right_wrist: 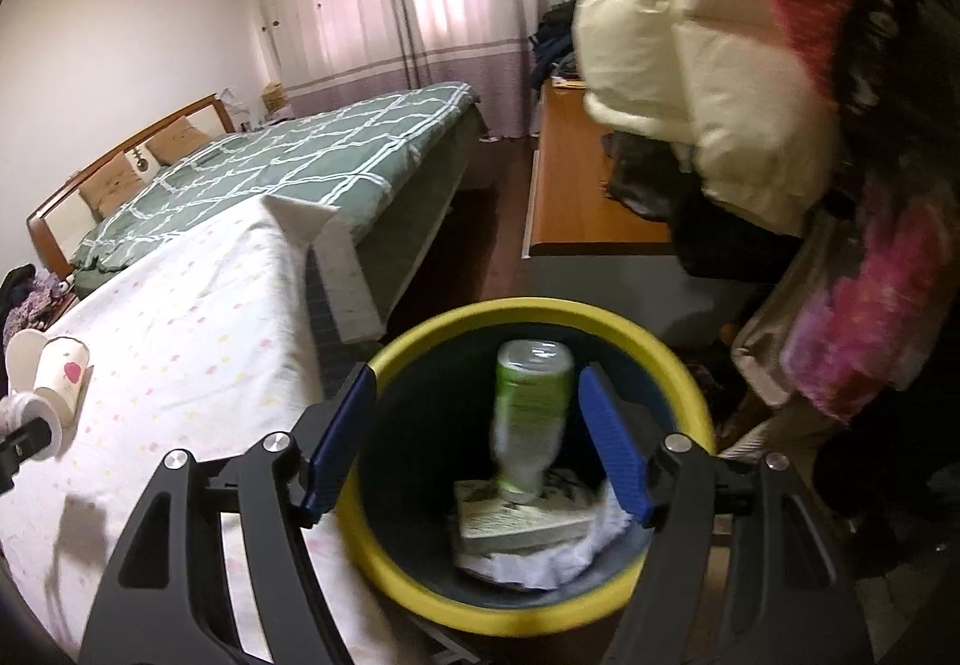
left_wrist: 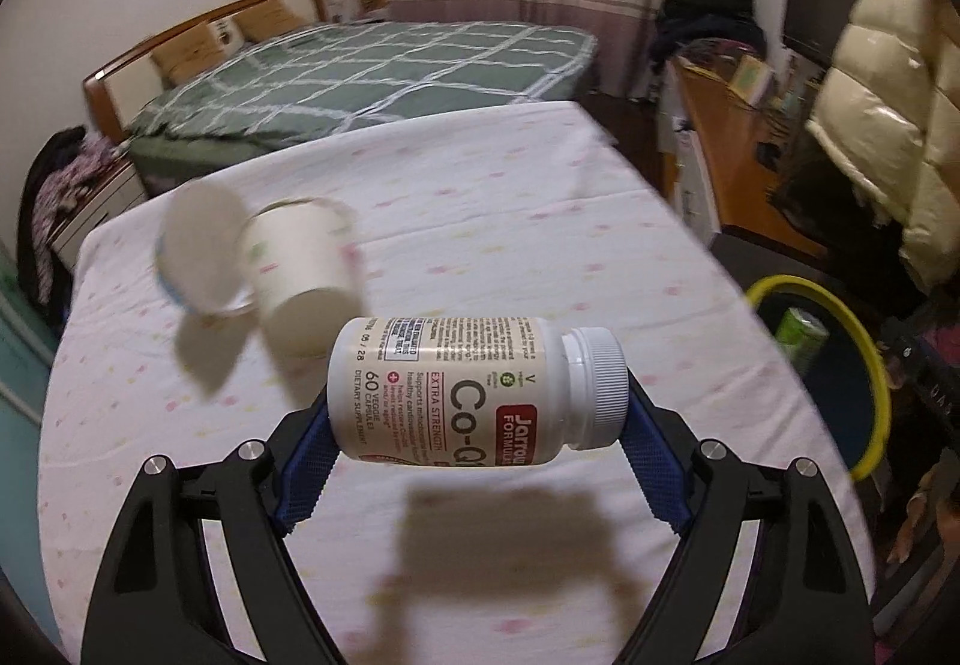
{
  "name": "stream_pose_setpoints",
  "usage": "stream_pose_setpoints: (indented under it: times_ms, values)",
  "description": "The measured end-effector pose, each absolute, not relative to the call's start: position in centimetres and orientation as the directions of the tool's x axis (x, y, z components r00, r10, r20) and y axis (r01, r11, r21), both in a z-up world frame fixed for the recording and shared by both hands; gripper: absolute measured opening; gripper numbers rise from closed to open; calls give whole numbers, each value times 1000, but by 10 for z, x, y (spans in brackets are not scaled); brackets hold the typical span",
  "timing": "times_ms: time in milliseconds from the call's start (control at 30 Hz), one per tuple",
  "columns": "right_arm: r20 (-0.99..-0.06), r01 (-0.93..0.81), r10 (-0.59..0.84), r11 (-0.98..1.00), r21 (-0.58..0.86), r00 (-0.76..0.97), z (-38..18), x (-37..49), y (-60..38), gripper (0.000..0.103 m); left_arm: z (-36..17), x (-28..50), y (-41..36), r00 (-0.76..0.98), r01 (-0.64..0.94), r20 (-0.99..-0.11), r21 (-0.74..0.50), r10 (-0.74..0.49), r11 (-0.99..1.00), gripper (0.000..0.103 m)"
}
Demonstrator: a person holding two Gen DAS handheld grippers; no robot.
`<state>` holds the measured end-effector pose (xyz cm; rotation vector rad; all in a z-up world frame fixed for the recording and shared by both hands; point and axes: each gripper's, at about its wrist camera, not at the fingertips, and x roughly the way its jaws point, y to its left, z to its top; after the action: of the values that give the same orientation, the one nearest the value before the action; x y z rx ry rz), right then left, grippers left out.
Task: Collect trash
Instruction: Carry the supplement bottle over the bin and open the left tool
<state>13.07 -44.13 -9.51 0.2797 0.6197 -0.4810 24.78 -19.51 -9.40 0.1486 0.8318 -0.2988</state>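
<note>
Bedroom clutter frames the left wrist view – a green bed behind, a table (left_wrist: 540,173) under a pale spotted cloth in front. Above that cloth the left gripper (left_wrist: 480,425) is clamped on a bottle (left_wrist: 474,395) held sideways, base on one blue pad and white cap on the other. It is a cream supplement bottle with a red-and-black label. Two paper cups (left_wrist: 264,263) are left on the cloth beyond it. The carry is best done level, with the grip kept firm, over to the bin (left_wrist: 840,365) at the right.

From the right wrist, the right gripper (right_wrist: 474,443) is seen spread wide with nothing held – directly over the yellow-rimmed bin (right_wrist: 540,614). A green bottle (right_wrist: 528,413), blurred, is seen tilted inside, above a box and paper.
</note>
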Motion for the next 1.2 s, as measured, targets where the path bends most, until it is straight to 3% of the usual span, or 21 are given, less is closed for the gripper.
stream_pose_setpoints:
  times_ms: [333, 767, 967, 1200]
  values:
    - [-620, 550, -371, 826, 119, 691, -100, 75, -483, 71, -89, 226, -318, 579, 490, -754, 19, -309, 871, 83]
    - [-611, 604, -402, 781, 160, 682, -102, 33, -528, 72, -117, 216, -432, 492, 614, -808, 58, -324, 787, 83]
    - [-612, 606, -399, 777, 169, 682, -100, 30, -534, 73, -122, 212, -449, 487, 625, -812, 68, -321, 778, 84]
    - [-620, 571, -365, 804, 167, 695, -102, 42, -518, 73, -94, 210, -411, 528, 601, -774, 50, -349, 798, 86]
